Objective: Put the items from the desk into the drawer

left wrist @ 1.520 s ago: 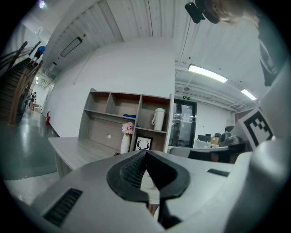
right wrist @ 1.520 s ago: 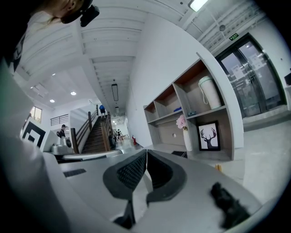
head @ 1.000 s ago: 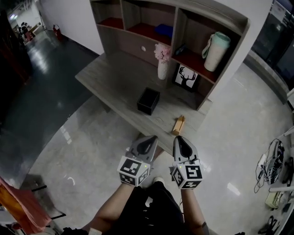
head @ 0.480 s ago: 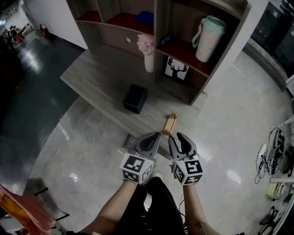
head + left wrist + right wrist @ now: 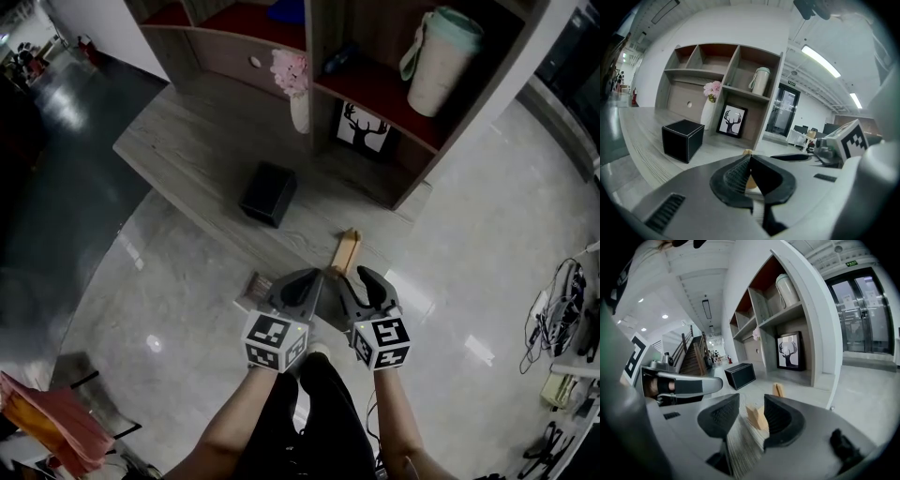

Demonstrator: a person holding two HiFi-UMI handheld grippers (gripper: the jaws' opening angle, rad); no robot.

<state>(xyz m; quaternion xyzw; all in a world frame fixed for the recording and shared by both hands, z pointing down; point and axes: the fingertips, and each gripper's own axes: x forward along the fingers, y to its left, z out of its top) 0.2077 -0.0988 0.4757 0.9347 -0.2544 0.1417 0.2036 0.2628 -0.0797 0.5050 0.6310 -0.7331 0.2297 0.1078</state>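
Wooden block [image 5: 347, 251] lies near right tool [image 5: 364, 284] (jaws apart).

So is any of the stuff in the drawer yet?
Not yet. Done: nothing; the black box and wooden block still sit on the desk, and the drawer looks shut. In hand: nothing; the left hand-held gripper is shut on nothing, the right hand-held gripper is open. To do: open the drawer, move everything in.
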